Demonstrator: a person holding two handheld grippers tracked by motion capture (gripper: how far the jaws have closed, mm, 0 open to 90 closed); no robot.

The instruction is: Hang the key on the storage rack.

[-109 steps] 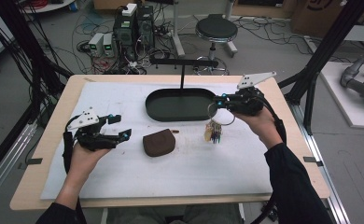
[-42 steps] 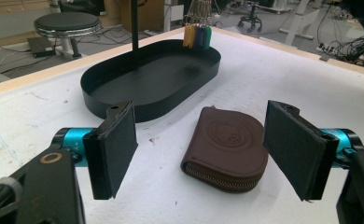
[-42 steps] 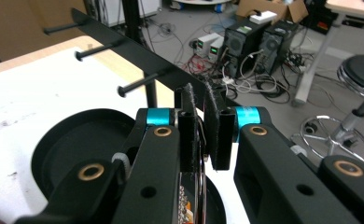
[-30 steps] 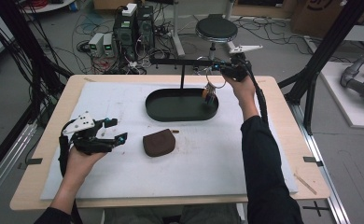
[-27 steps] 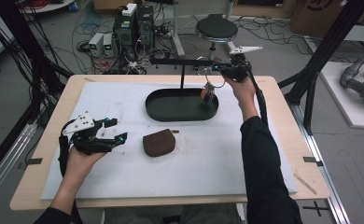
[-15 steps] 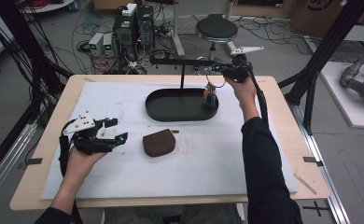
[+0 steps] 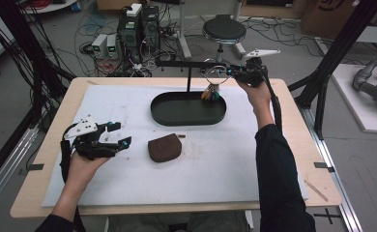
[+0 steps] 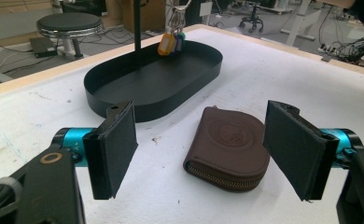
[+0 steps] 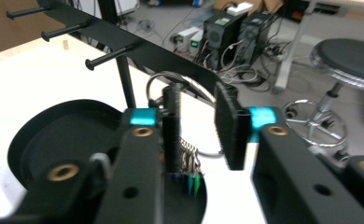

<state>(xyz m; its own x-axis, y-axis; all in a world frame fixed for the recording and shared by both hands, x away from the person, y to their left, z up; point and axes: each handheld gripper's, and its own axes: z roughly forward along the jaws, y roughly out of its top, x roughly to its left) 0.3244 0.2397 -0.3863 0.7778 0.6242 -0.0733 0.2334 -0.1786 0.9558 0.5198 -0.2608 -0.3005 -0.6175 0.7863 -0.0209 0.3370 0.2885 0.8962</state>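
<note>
- The right gripper [image 7: 231, 72] is held at the far edge of the table, at about 1 o'clock from the table's middle, by the crossbar of the black stand [image 7: 188, 77]
- Its jaws are seen parted in the right gripper view; the large key ring [image 7: 214, 75] lies between and behind them, so release is judged likely, though contact with one jaw cannot be ruled out
- The key bunch [image 7: 210, 93] with coloured tags hangs from that ring over the 3 o'clock end of the oval black tray [image 7: 167, 116]
- Hanging on a peg is judged nearly done; whether the ring is fully seated cannot be told
- The left gripper [image 7: 119, 134] is held open and empty at 9 o'clock
- A brown zip pouch [image 7: 164, 149] lies just in front of it, at 6 o'clock from the tray, untouched
</note>
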